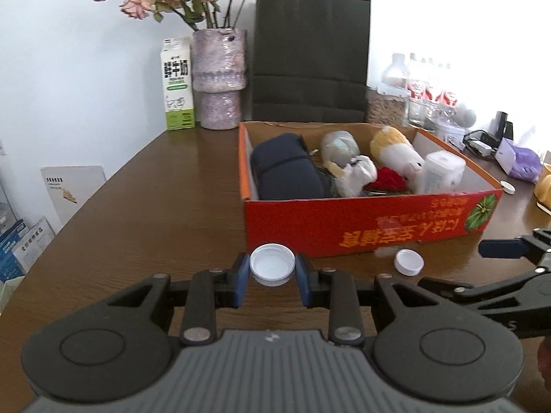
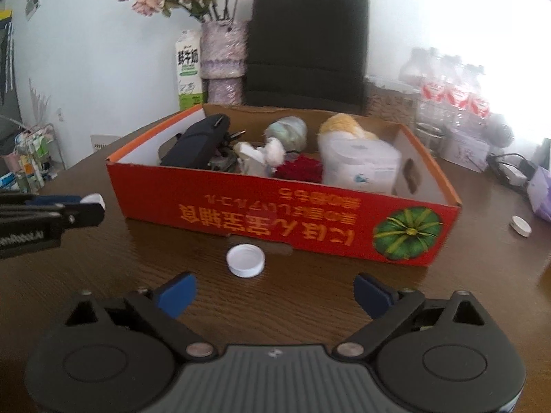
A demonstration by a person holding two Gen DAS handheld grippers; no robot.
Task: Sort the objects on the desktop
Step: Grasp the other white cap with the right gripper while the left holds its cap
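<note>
The left claw (image 1: 272,268) pointed forward and downward over the surface, its two blue-padded fingers (image 1: 243,268) drawn in close and pressing on either side of a white bottle cap (image 1: 272,264) held between the tips. The right claw (image 2: 273,296) also tilted forward and down, with its blue pads (image 2: 175,294) spread wide apart and nothing between them. In the left wrist view the right claw's black linkage and one blue pad reached in from the right edge, beside the left claw.
</note>
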